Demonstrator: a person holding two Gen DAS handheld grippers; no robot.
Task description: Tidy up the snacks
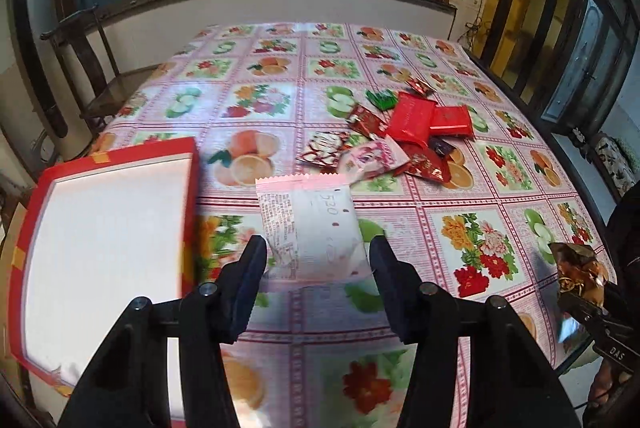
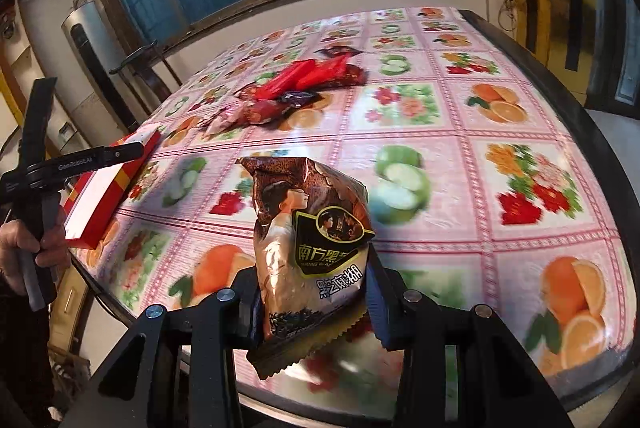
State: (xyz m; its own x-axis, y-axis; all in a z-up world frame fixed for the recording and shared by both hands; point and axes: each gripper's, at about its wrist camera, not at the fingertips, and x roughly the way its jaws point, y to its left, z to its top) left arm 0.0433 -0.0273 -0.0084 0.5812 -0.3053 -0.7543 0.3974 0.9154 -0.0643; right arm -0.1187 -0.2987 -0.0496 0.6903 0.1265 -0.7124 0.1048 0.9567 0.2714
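My left gripper (image 1: pixel 318 248) is shut on a pink-and-white snack packet (image 1: pixel 304 203), held just above the tablecloth with its printed back facing up. To its left lies an open red box (image 1: pixel 192 187) with a white inside. A pile of red, green and pink snack packets (image 1: pixel 404 131) lies further back on the table. My right gripper (image 2: pixel 312 280) is shut on a brown glossy packet (image 2: pixel 304 220) that stands upright between its fingers; the same brown packet (image 1: pixel 578 276) shows at the right edge of the left wrist view. In the right wrist view the pile (image 2: pixel 304 79) and the red box (image 2: pixel 104 211) sit ahead and to the left.
A fruit-and-flower cloth covers the table (image 1: pixel 480 187), whose dark edge (image 2: pixel 600 147) curves along the right. A dark wooden chair (image 1: pixel 92 67) stands at the far left corner. A hand (image 2: pixel 36 244) holds the left gripper's handle beside the box. Windows line the far wall.
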